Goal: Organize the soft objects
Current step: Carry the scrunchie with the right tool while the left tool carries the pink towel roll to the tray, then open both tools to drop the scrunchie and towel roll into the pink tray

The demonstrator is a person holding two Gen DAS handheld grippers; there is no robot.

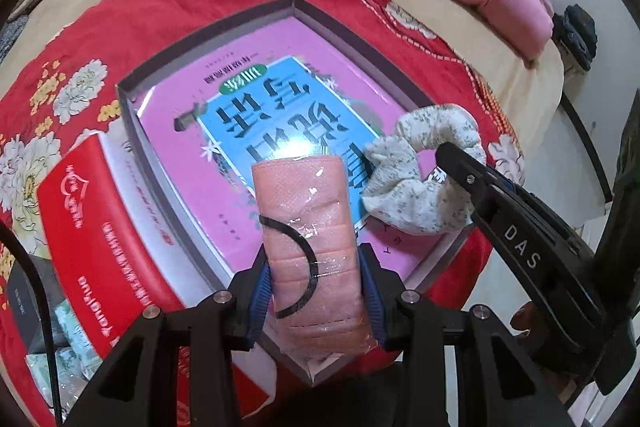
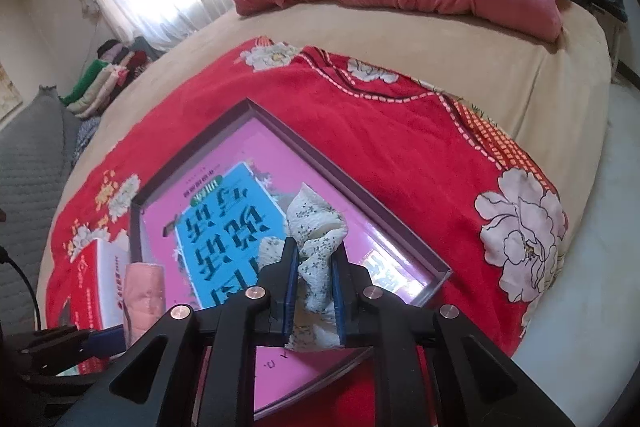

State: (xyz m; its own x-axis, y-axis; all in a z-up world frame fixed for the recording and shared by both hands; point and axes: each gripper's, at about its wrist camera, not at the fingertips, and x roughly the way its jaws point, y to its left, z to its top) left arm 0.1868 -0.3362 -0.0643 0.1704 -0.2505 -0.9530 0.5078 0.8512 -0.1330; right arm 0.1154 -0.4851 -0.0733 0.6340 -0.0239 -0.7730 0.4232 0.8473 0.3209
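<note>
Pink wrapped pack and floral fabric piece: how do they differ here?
The pink wrapped pack is a smooth, straight roll in clear film; the floral fabric piece is white, speckled, bare and crumpled. The pack sits in the left hand-held gripper; the fabric sits in the right hand-held gripper. Both hang over the open box.

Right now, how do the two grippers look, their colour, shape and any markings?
Both grippers are black, with angular frames and round silver bolts. The left gripper has blue ribbed pads on its fingers. The right gripper has them too, and white letters "DAS" on its side.
</note>
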